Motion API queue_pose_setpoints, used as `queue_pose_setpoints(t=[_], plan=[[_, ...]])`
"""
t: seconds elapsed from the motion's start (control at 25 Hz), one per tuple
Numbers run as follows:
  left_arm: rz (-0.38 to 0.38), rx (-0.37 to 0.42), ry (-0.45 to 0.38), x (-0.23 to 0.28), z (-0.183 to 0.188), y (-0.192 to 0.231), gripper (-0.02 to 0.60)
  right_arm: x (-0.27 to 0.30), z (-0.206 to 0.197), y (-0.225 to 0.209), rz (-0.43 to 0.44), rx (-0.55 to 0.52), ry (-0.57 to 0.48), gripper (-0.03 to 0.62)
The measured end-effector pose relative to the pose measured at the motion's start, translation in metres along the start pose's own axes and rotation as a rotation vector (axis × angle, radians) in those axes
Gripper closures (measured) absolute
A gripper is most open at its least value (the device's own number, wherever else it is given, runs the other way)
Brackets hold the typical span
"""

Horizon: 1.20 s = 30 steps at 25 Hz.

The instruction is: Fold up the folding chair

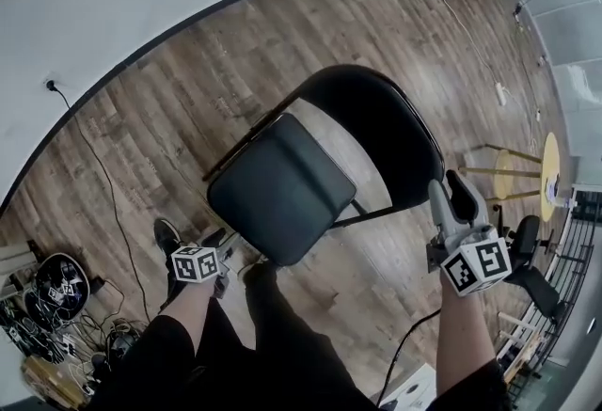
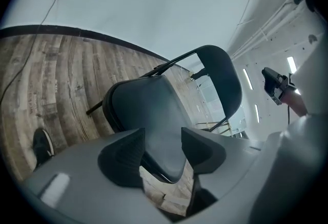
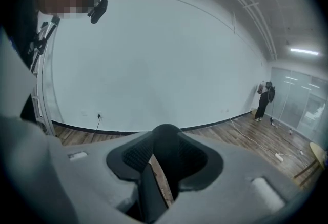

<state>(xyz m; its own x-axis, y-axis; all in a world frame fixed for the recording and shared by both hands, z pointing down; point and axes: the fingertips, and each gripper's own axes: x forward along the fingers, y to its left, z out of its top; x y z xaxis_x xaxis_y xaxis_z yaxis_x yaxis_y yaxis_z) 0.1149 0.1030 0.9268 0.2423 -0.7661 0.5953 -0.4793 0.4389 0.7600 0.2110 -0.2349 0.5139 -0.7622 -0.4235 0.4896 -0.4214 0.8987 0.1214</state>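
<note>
Black folding chair [image 1: 320, 155] standing open. We are holding left tool [image 2: 163, 140], jaws apart, at seat's [image 1: 282, 188] near edge for lifting; right tool [image 1: 451, 197], jaws apart, straddling backrest [image 1: 376, 118] for steadying.

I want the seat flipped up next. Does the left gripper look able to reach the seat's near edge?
Likely yes: the left gripper, open, sits just short of the seat, with nothing between them.
</note>
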Motion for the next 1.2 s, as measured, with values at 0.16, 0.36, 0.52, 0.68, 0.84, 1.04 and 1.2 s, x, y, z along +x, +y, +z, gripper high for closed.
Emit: queue_pose_setpoints(t=[0.16,0.36,0.52,0.68,0.84,1.04,1.2], plan=[[-0.013,-0.030,0.022,0.013,-0.013,0.011,0.333,0.010,0.002,-0.017,-0.008,-0.029,0.007,0.448],[0.008,-0.067,0.047,0.025,-0.028,0.036,0.314,0.024,0.002,-0.032,0.002,-0.069,0.027,0.432],[-0.021,-0.092,0.062,0.037,-0.045,0.044,0.299,0.040,0.002,-0.038,0.011,-0.095,0.033,0.411],[-0.046,-0.101,0.078,0.049,-0.057,0.049,0.272,0.052,-0.002,-0.045,0.010,-0.130,0.051,0.404],[-0.091,-0.110,0.095,0.060,-0.065,0.053,0.238,0.063,-0.007,-0.057,0.008,-0.179,0.094,0.389],[-0.168,-0.133,0.117,0.074,-0.078,0.053,0.195,0.074,-0.012,-0.077,0.000,-0.223,0.130,0.358],[-0.215,-0.147,0.108,0.084,-0.078,0.050,0.193,0.078,-0.022,-0.089,0.000,-0.253,0.167,0.351]])
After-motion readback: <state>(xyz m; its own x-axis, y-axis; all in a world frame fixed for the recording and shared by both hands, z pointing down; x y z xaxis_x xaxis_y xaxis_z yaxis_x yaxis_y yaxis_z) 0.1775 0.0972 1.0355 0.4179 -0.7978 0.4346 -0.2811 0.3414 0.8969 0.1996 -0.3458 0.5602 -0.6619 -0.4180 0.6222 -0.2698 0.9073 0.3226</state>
